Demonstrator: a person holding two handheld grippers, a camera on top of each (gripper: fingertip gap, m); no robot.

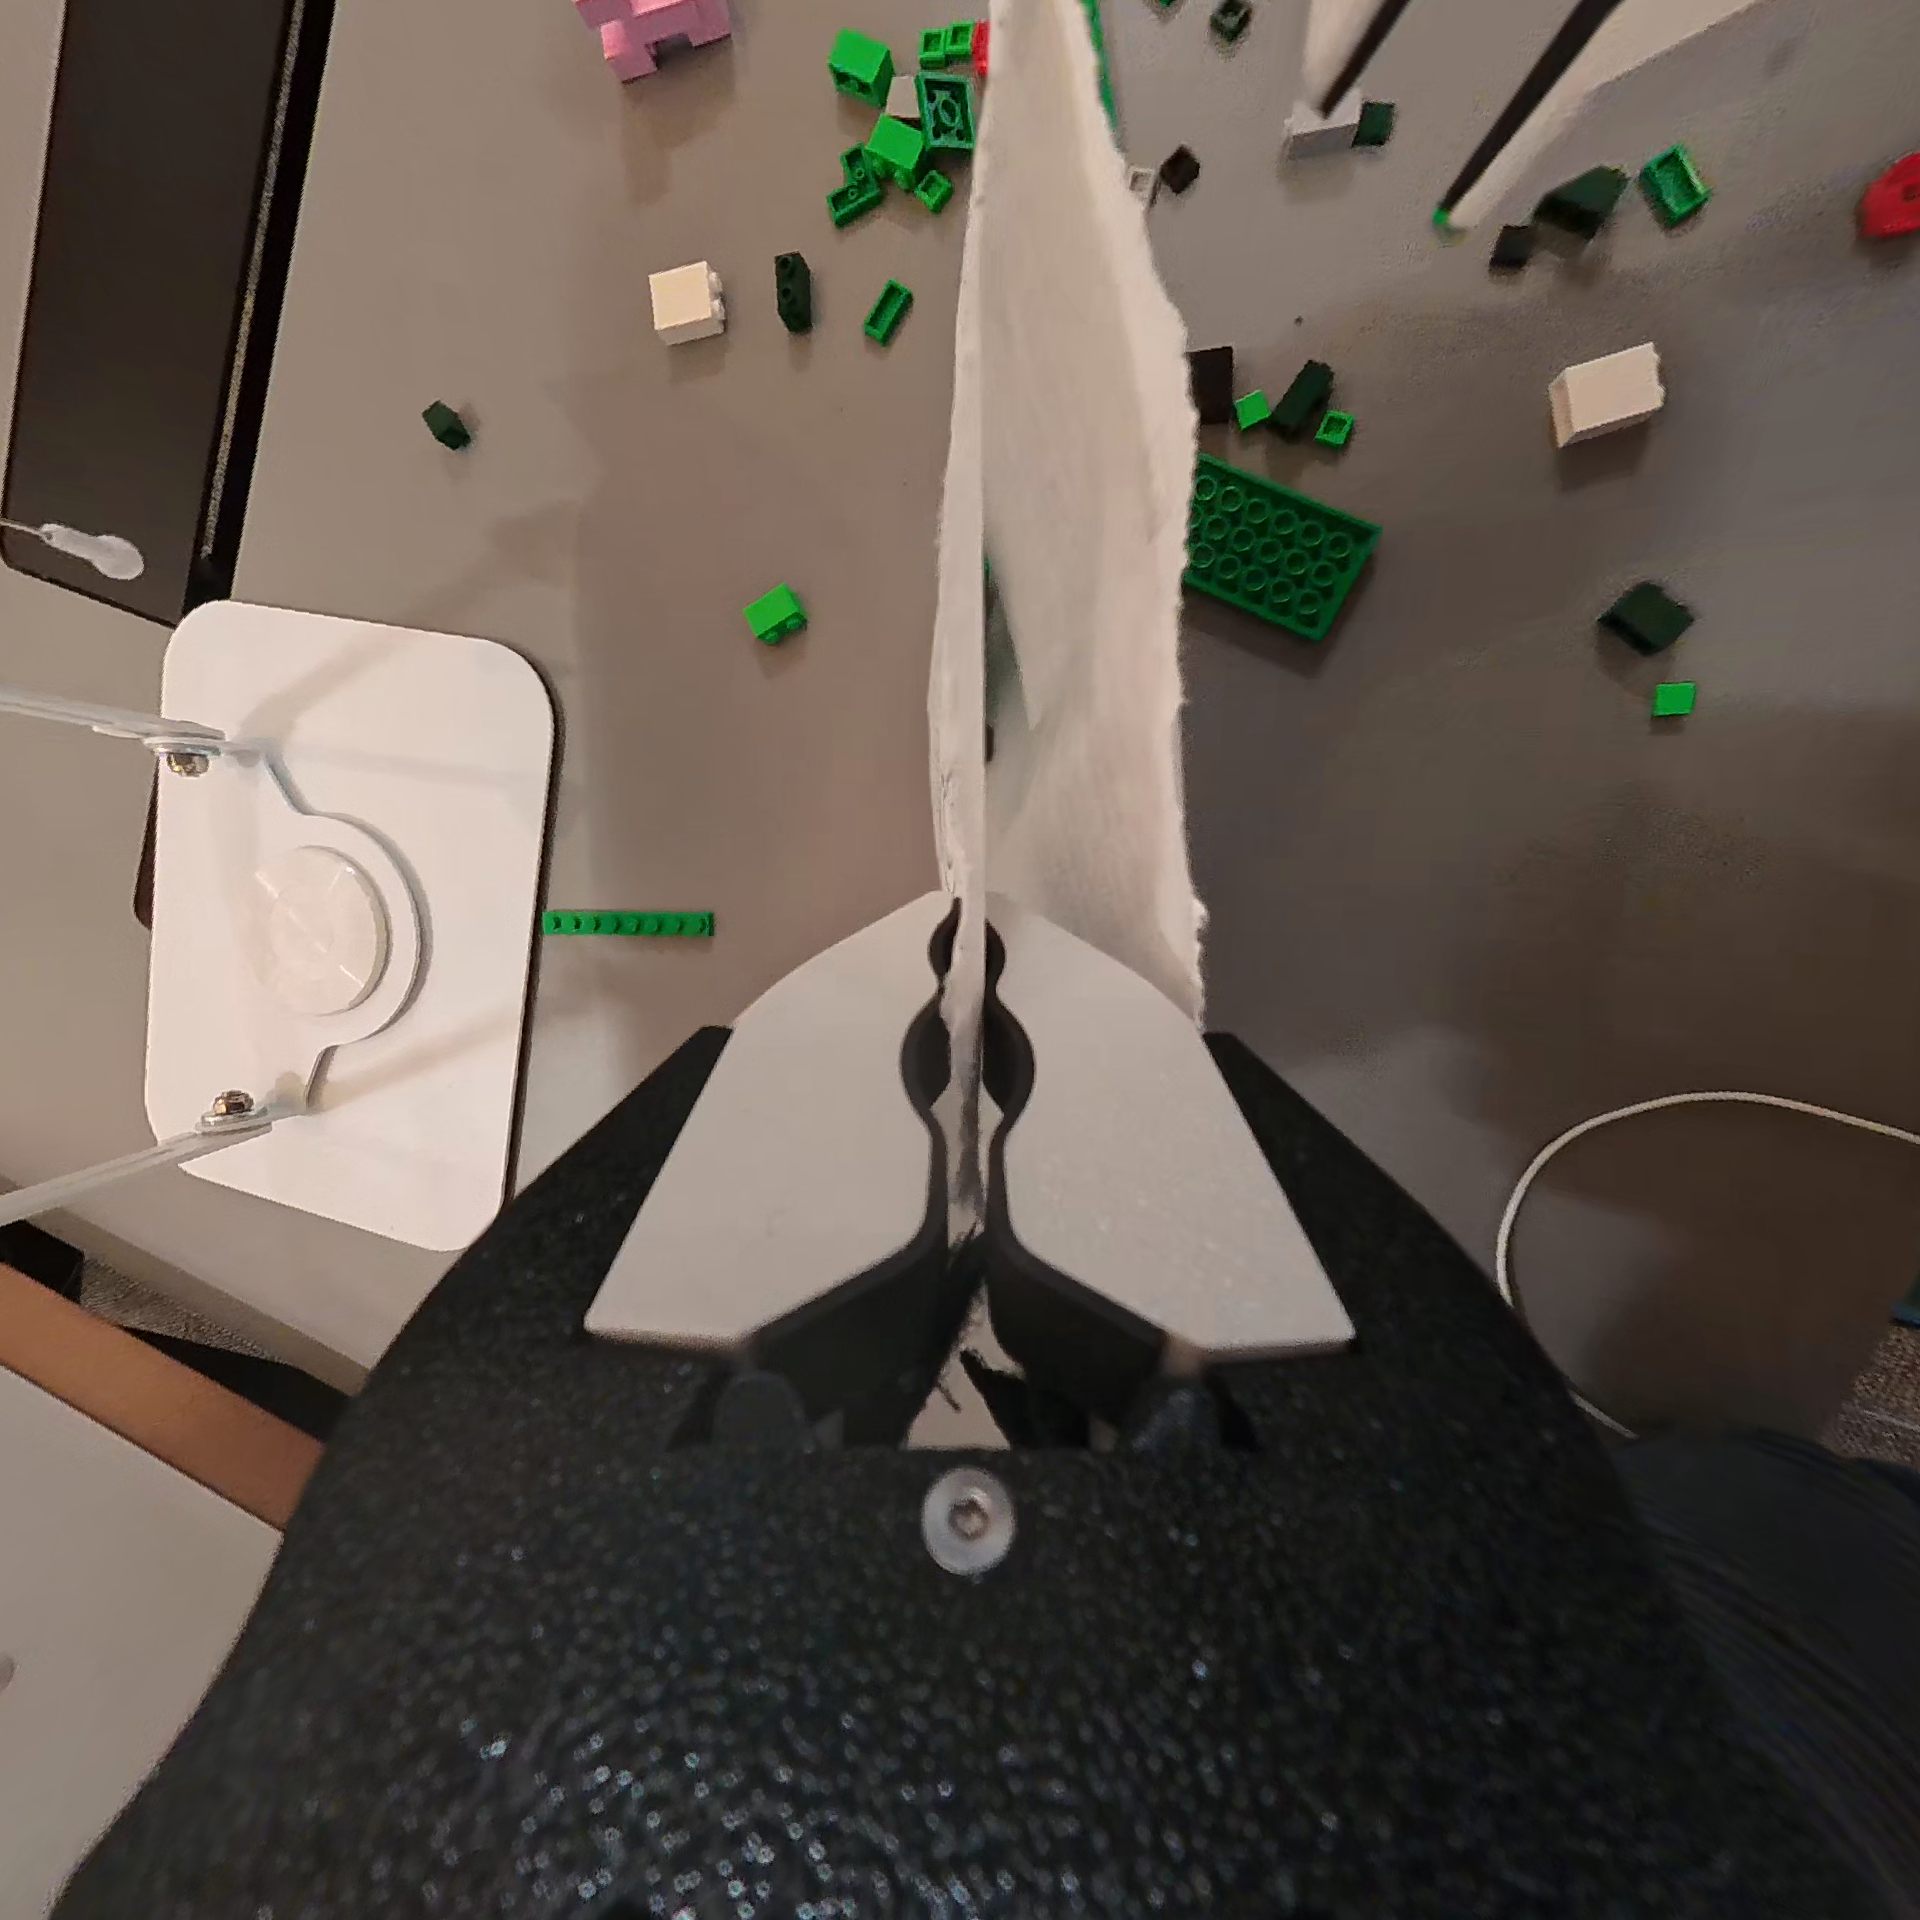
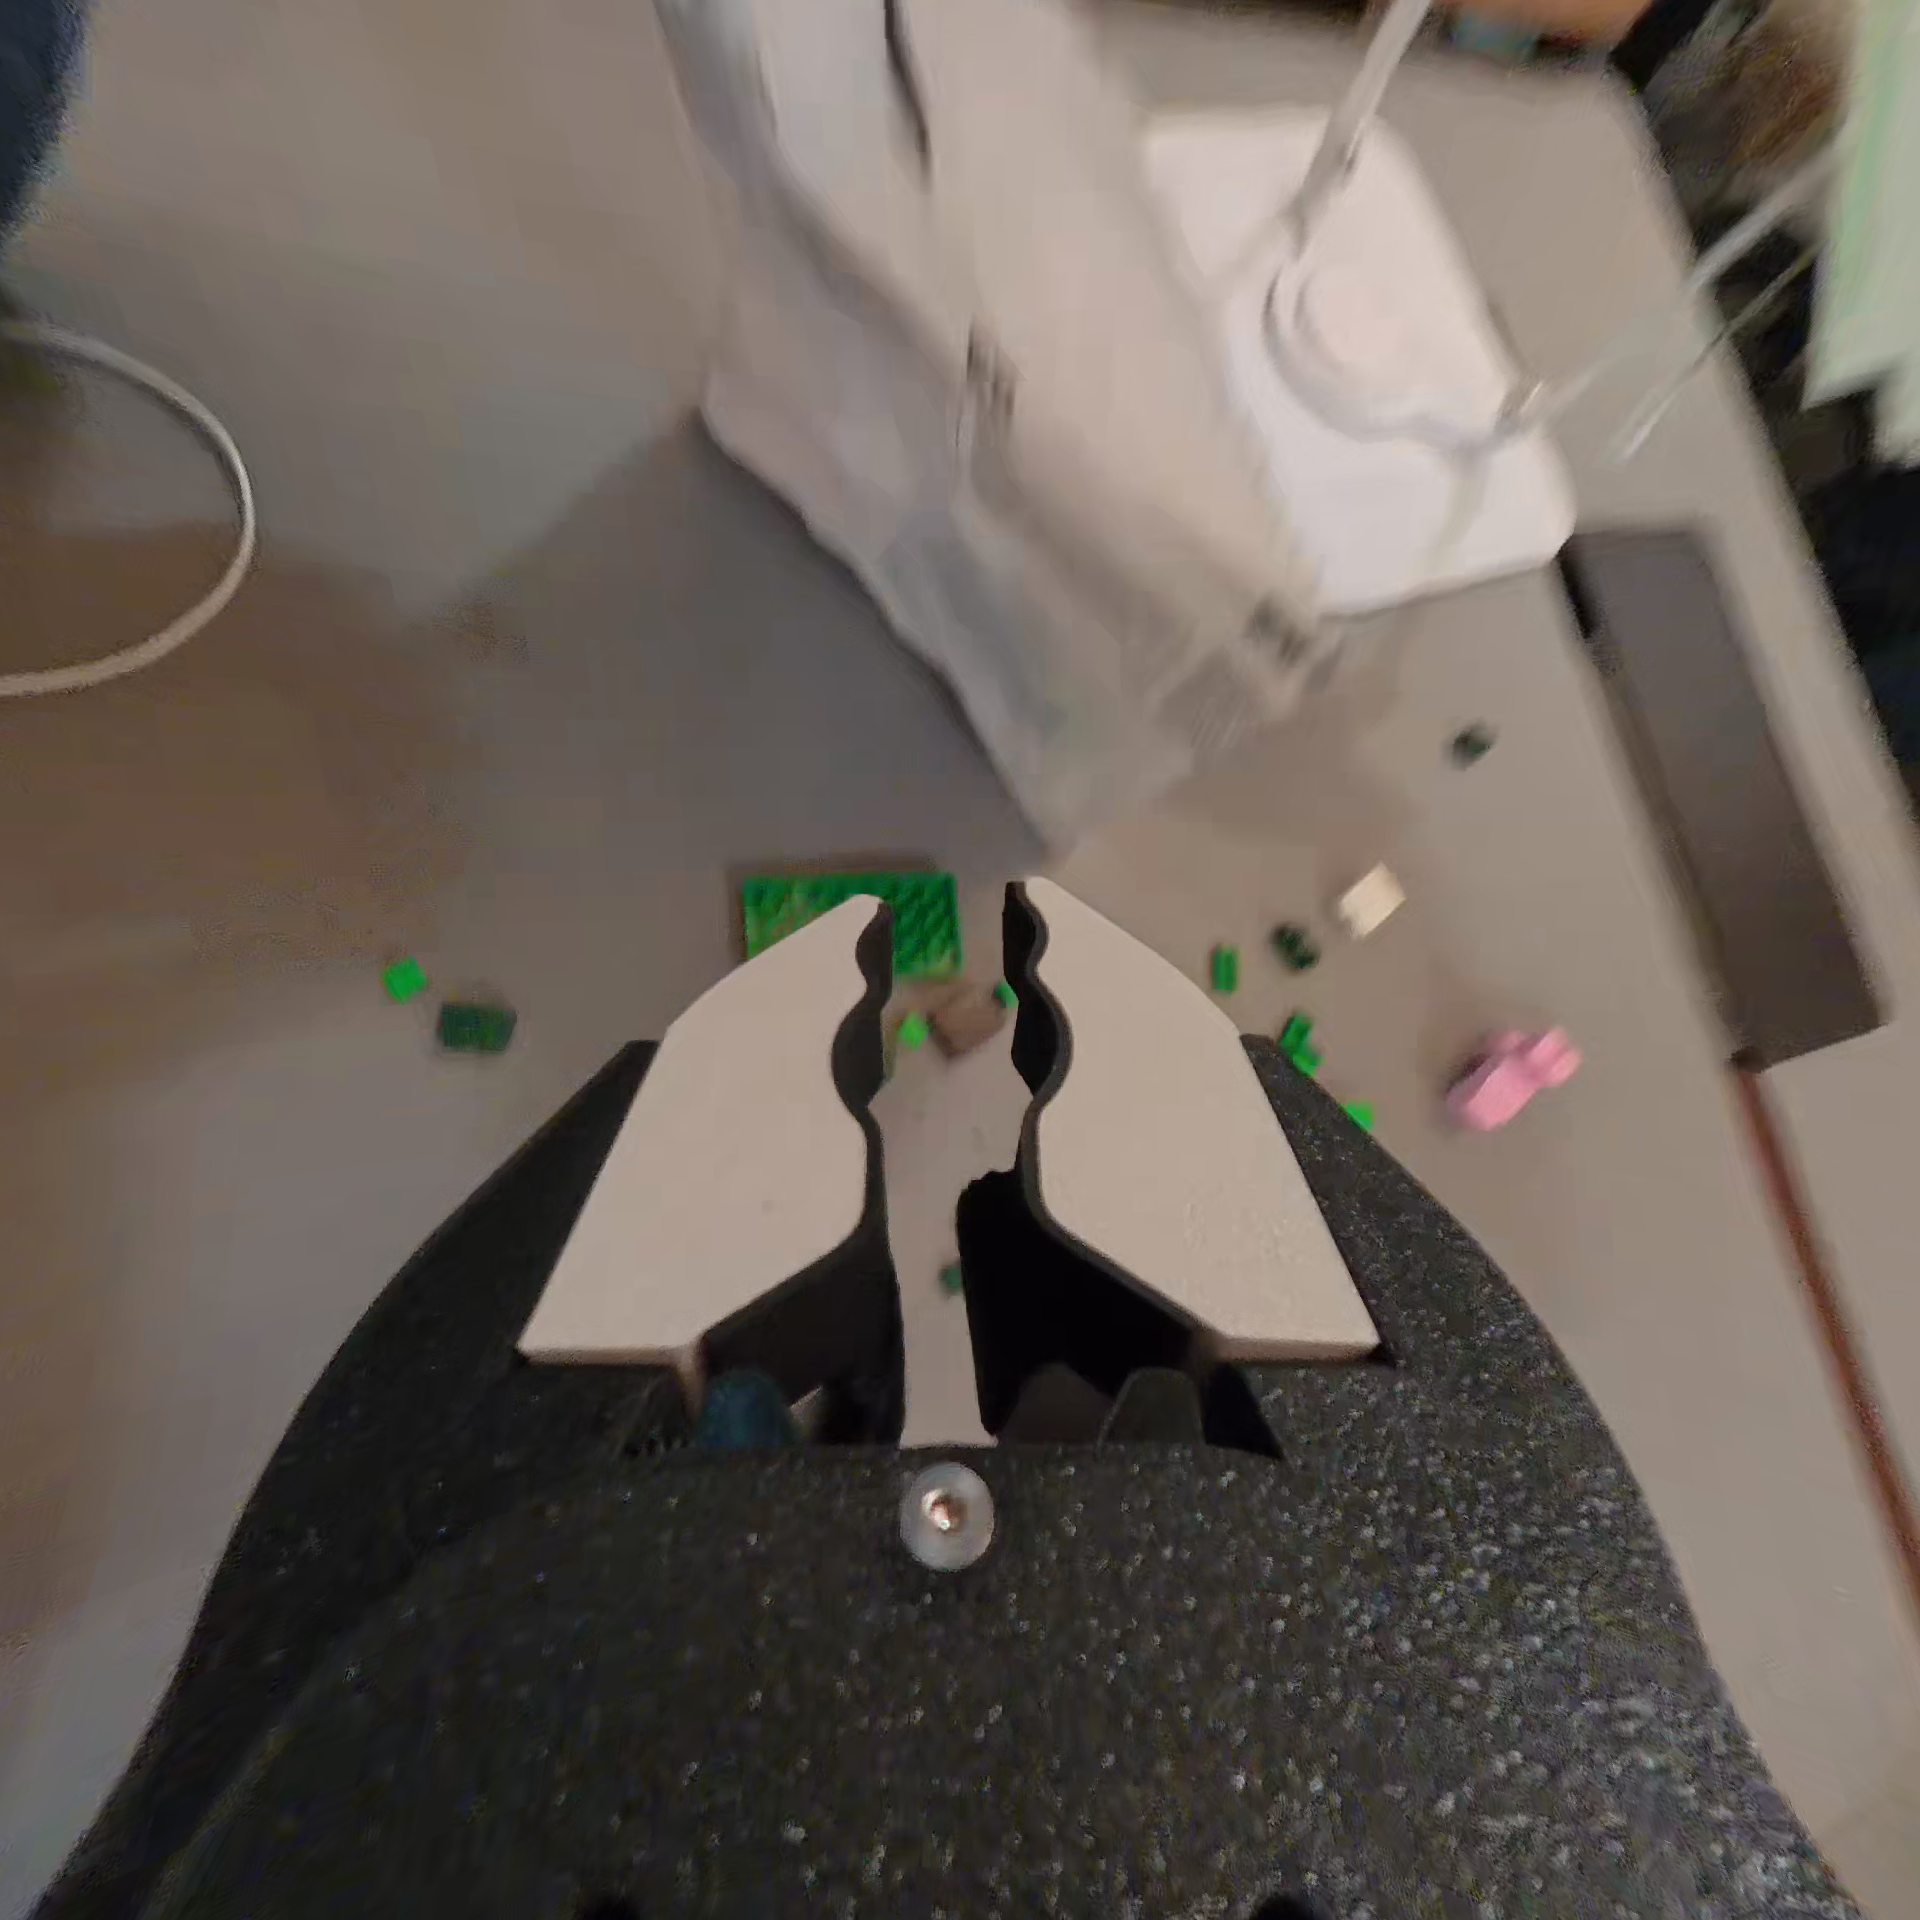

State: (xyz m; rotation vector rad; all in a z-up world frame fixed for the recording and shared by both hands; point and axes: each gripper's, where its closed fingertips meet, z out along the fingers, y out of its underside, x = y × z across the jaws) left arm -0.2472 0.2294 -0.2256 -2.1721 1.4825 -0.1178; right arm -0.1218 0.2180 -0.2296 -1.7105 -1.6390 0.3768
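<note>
The left gripper (image 1: 968,935) has its jaws clamped on a white paper sheet (image 1: 1070,520), whose long axis runs straight ahead above the tabletop (image 1: 727,779). The right gripper (image 2: 948,902), jaws parted and empty, hangs over the green plate (image 2: 914,914), the sheet beyond it.

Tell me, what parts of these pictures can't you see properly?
- Left wrist view: the white paper sheet, clamped in the left gripper, hides bricks behind it and part of the green studded plate; its top is cut off.
- Right wrist view: motion blur smears the white sheet and white stand base; the right gripper is sharp, empty.
</note>
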